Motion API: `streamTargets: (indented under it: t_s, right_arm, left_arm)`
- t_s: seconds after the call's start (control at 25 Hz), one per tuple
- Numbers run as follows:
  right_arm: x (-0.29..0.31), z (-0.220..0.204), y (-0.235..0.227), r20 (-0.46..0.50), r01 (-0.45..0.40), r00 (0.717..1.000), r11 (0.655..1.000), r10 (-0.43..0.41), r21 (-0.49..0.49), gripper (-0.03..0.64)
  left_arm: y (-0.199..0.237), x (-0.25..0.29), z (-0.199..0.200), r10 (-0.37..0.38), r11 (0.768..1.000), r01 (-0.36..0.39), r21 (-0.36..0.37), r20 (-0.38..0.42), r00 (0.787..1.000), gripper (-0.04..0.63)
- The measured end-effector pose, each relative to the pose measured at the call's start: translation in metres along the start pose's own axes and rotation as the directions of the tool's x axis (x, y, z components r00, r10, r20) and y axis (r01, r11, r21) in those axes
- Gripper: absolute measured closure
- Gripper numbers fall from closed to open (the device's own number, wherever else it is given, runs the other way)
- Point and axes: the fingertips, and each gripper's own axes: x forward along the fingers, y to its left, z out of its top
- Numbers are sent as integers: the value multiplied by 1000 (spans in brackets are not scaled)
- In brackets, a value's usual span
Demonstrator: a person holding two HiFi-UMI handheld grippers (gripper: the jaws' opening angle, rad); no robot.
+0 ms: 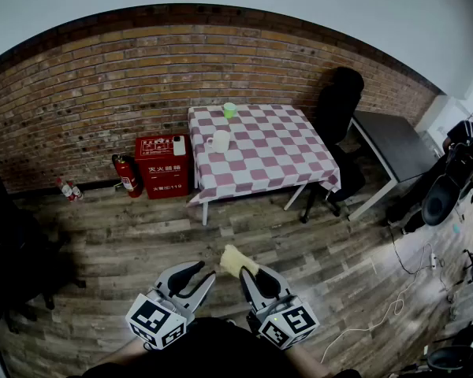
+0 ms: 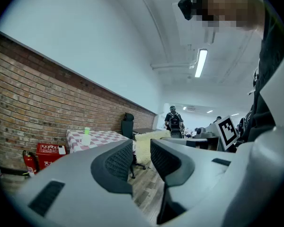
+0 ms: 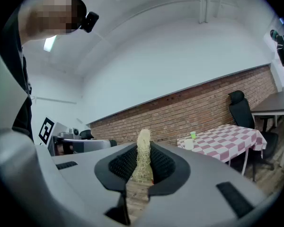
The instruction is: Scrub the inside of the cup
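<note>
A white cup [image 1: 219, 141] with a handle stands on the red-and-white checked table [image 1: 260, 160] across the room, with a small green cup [image 1: 229, 110] behind it. Both grippers are held low, far from the table. My right gripper [image 1: 253, 275] is shut on a pale yellow fibrous scrub sponge [image 1: 236, 260], which stands upright between its pads [image 3: 161, 164]. My left gripper [image 1: 204, 275] is open, with nothing between its jaws. In the right gripper view the white cup [image 3: 187, 144] and green cup [image 3: 193, 135] are small at the right. In the left gripper view the sponge [image 2: 145, 144] shows beyond the open left gripper [image 2: 142, 160].
A red fire-equipment box [image 1: 164, 166] and a fire extinguisher [image 1: 126, 176] stand by the brick wall left of the table. A black office chair [image 1: 337, 109] and a grey desk [image 1: 394, 144] stand to its right. Cables [image 1: 394, 290] lie on the wooden floor at the right.
</note>
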Motion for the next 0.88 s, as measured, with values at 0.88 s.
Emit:
streamTargets:
  t_s: [0.88]
  right_arm:
    - [-26,-13,-89,-33,-99,994,986,104,132,540]
  left_arm:
    - [-30,75,-29,145,987,-148,-55,-68,987,471]
